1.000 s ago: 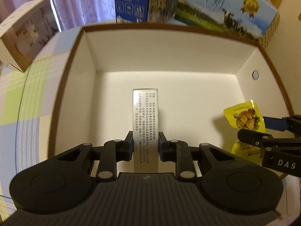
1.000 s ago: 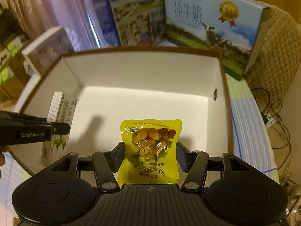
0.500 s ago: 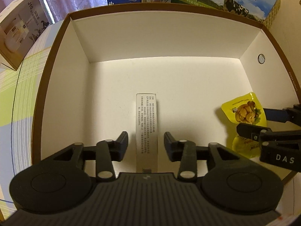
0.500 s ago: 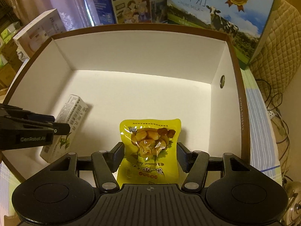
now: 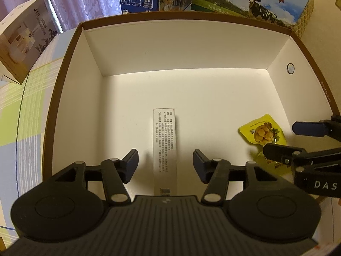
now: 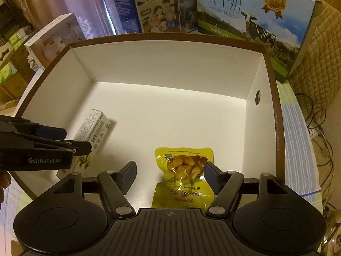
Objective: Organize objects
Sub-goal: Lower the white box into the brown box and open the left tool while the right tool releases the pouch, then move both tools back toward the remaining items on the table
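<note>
A slim white carton (image 5: 165,147) with printed text lies flat on the floor of a large white box with a brown rim (image 5: 64,81). My left gripper (image 5: 165,162) straddles it; its jaws are opening and neither pad touches it. A yellow snack pouch (image 6: 183,170) lies on the box floor near the right wall. My right gripper (image 6: 170,172) stands over it with its jaws opening; the left pad is well clear and the right pad is at the pouch's edge. Each gripper also shows from the side: the right gripper (image 5: 287,138) and the left gripper (image 6: 70,139).
Milk cartons (image 6: 251,15) stand behind the big box. A white product box (image 5: 21,40) sits at the left on a checked tablecloth (image 5: 19,111). A quilted cushion (image 6: 317,53) and cables (image 6: 317,123) are at the right.
Both grippers have spread their jaws. The left one has let go of the white carton, and the right one has let go of the yellow pouch, which now lies nearer its right finger.
</note>
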`<state>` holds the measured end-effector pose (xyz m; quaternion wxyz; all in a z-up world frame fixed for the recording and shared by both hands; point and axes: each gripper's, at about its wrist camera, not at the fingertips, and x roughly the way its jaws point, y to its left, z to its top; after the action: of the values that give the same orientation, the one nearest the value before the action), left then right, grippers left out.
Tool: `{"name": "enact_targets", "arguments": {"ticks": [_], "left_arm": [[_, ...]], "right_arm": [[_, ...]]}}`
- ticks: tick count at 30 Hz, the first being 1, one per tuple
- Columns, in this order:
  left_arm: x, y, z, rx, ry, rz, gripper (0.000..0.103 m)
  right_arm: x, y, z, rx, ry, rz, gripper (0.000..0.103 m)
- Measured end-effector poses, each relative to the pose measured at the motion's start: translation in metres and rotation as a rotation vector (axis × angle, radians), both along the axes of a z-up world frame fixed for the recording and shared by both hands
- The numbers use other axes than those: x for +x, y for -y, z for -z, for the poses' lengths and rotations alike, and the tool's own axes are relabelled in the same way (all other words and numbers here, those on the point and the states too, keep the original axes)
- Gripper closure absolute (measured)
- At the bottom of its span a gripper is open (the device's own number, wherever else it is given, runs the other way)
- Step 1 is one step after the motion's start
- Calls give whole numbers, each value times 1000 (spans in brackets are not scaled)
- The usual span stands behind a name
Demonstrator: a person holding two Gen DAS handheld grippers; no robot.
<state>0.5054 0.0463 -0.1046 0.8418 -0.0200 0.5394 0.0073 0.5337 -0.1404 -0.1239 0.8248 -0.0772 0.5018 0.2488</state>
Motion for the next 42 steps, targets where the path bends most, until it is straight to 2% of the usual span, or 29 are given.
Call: {"name": "enact_targets", "arguments": {"ticks": [11, 19, 22, 28, 34, 42], "left_arm": [[-15, -4, -23, -35, 51, -10, 51], [-48, -11, -51, -69, 147, -26, 50], [-64, -15, -61, -84, 173, -44, 46], [-97, -26, -78, -109, 218, -89, 45], [-139, -40, -83, -106, 219, -139, 45], [-191, -57, -72, -83, 170, -196, 44]], "right_arm": [[-12, 6, -13, 25, 25, 4, 35], [-32, 31, -43, 126, 75, 67, 35], [-45, 41, -53, 166, 90, 92, 35], [-70, 58, -69, 232, 111, 132, 35], [-100, 76, -76, 271, 120, 147, 35], [-142, 90, -64, 245, 76, 135, 35]]}}
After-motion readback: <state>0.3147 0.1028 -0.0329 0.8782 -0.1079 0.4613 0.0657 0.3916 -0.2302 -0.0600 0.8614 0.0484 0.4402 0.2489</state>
